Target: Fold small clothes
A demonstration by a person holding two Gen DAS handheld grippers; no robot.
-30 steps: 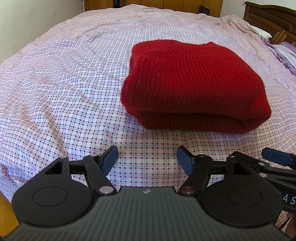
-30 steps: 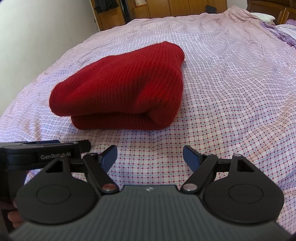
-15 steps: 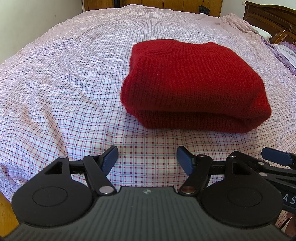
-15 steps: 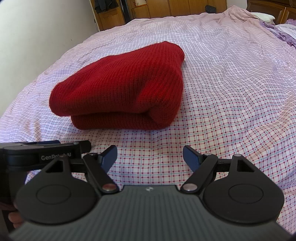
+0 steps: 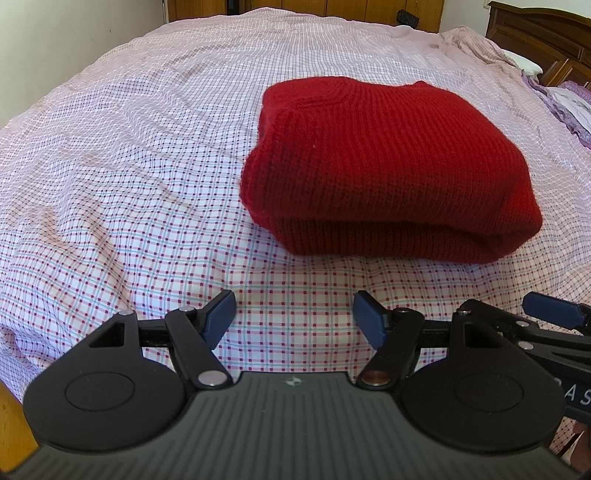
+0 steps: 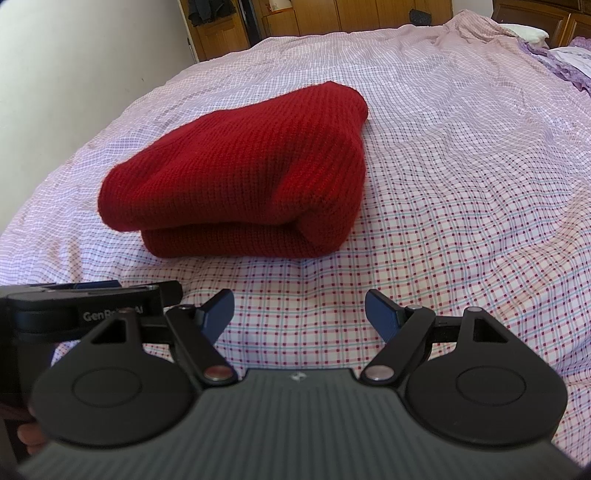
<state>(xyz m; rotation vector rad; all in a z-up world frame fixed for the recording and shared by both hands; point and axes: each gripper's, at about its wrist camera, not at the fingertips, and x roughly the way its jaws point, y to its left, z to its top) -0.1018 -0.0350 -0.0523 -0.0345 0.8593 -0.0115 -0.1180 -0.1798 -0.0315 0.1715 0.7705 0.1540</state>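
Observation:
A red knitted sweater (image 5: 388,166) lies folded in a thick bundle on the checked bedsheet (image 5: 129,184). It also shows in the right wrist view (image 6: 243,192), left of centre. My left gripper (image 5: 293,317) is open and empty, held just short of the sweater's near edge. My right gripper (image 6: 299,314) is open and empty, also a little short of the sweater, to its right. The right gripper's blue fingertip (image 5: 550,312) shows at the left view's right edge. The left gripper's body (image 6: 85,310) shows at the right view's left edge.
The bedsheet (image 6: 461,166) is wrinkled all around the sweater. A dark wooden headboard (image 5: 543,33) and purple-trimmed bedding (image 5: 565,103) are at the far right. Wooden wardrobes (image 6: 295,18) stand behind the bed. A pale wall (image 6: 74,55) runs along the left.

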